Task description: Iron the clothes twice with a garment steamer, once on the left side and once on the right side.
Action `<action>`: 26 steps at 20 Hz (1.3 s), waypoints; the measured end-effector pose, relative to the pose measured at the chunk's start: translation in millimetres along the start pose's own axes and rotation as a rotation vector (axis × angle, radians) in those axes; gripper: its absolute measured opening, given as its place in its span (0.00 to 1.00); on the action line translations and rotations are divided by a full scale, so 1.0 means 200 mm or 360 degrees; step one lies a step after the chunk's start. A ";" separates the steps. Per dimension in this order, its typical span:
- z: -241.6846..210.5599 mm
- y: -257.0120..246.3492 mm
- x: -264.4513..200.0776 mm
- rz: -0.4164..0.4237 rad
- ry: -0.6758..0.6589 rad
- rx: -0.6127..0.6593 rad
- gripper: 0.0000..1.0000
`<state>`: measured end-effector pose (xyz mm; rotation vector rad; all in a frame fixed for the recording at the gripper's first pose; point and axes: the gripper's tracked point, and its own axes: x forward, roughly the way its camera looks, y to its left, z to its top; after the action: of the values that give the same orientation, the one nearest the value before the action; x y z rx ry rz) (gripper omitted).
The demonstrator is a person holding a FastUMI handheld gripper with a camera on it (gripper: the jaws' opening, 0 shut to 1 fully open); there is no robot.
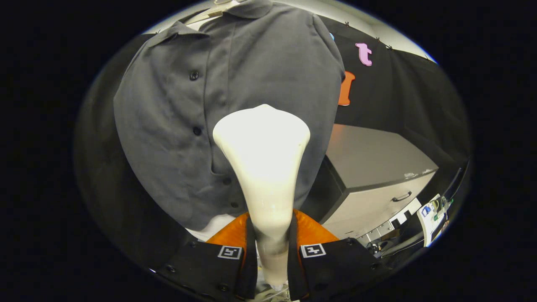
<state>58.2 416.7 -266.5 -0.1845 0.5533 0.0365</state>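
White steamer (262,167), clamped in jaws, hides shirt's (176,126) lower placket.

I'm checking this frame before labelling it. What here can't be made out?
- Steamer face, gripper view: turned toward the shirt, so contact or steam is hidden.
- Shirt behind the steamer head: covered by it.
- Steamer handle below the fingers: cut off by the edge.
- Small items past the cabinet: too small to identify.
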 end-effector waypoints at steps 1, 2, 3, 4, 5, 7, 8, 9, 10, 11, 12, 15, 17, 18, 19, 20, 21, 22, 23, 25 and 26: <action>0.06 0.02 -0.03 0.0011 -0.0030 -0.0002 0.37; 0.12 0.05 -0.06 0.0024 -0.0058 -0.0003 0.37; 0.18 0.07 -0.07 0.0035 -0.0088 -0.0008 0.37; 0.24 0.10 -0.09 0.0046 -0.0119 -0.0018 0.37; 0.30 0.13 -0.12 0.0063 -0.0145 -0.0030 0.37; 0.40 0.20 -0.15 0.0092 -0.0198 -0.0054 0.37; 0.45 0.23 -0.16 0.0097 -0.0218 -0.0064 0.37; 0.49 0.26 -0.17 0.0104 -0.0237 -0.0073 0.37; 0.53 0.29 -0.17 0.0115 -0.0251 -0.0083 0.37; 0.55 0.32 -0.16 0.0126 -0.0263 -0.0092 0.37; 0.57 0.35 -0.16 0.0139 -0.0267 -0.0103 0.37; 0.61 0.48 -0.15 0.0184 -0.0272 -0.0110 0.37; 0.64 0.56 -0.15 0.0208 -0.0282 -0.0117 0.37; 0.65 0.60 -0.15 0.0219 -0.0292 -0.0122 0.37; 0.66 0.64 -0.15 0.0228 -0.0299 -0.0128 0.37; 0.67 0.67 -0.14 0.0231 -0.0304 -0.0136 0.37; 0.67 0.70 -0.14 0.0226 -0.0306 -0.0145 0.37; 0.67 0.71 -0.12 0.0209 -0.0309 -0.0154 0.37; 0.66 0.71 -0.12 0.0196 -0.0313 -0.0155 0.37; 0.65 0.72 -0.11 0.0168 -0.0328 -0.0153 0.37; 0.64 0.72 -0.09 0.0157 -0.0331 -0.0155 0.37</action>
<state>96.6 582.5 -173.6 -0.2450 0.3528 0.1770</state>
